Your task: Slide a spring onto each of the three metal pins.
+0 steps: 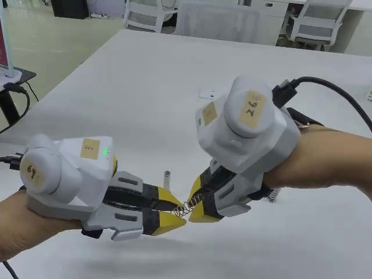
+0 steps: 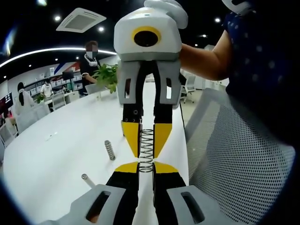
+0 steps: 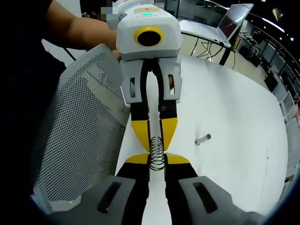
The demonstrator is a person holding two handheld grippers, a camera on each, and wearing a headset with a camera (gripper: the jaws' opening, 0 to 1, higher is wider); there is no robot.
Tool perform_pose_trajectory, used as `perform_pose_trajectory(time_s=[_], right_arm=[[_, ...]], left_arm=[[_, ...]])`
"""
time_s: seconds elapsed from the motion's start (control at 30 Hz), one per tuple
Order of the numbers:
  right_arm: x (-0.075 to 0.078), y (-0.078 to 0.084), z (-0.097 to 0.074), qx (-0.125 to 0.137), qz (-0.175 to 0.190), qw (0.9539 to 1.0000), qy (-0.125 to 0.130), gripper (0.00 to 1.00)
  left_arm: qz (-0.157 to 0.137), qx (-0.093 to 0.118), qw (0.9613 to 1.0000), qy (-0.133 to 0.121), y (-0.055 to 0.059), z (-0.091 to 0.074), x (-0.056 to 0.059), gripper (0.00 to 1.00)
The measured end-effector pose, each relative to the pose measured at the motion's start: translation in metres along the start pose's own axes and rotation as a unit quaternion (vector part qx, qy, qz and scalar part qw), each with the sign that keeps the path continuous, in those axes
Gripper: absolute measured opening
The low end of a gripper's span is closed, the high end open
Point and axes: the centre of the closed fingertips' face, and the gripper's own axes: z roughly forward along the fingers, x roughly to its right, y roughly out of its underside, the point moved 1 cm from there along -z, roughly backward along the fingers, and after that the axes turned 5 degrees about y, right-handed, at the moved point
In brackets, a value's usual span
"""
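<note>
The spring [image 1: 187, 206] was held off the table, its long axis running from 8 to 2 o'clock in the head view. The left gripper [image 1: 174, 213] clenched 1 end and the right gripper [image 1: 196, 202] the other, their tips nearly meeting. 1 metal pin [image 1: 167, 178], apparently upright, stood just beyond at 11 o'clock, nearer the left gripper. The spring probably needed tipping upright over it. A 2nd spring [image 1: 272, 195] lay at 3 o'clock.

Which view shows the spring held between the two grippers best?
The left gripper view: the spring stretches full length between the facing yellow jaws, coils distinct. The right gripper view shows it foreshortened; the head view shows it small and slanted.
</note>
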Motion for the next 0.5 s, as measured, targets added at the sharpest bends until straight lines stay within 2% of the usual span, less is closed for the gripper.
perform_pose_trajectory(time_s=[0.3, 0.5], right_arm=[[-0.0002, -0.0084, -0.0001, 0.005, -0.007, 1.0000, 0.000, 0.09], [-0.0004, -0.0110, 0.0007, 0.000, -0.009, 1.0000, -0.001, 0.09]], left_arm=[[-0.002, 0.001, 1.0000, -0.002, -0.0003, 0.0002, -0.0002, 0.02], [-0.003, 0.001, 1.0000, -0.003, 0.0003, -0.0004, -0.0002, 0.02]])
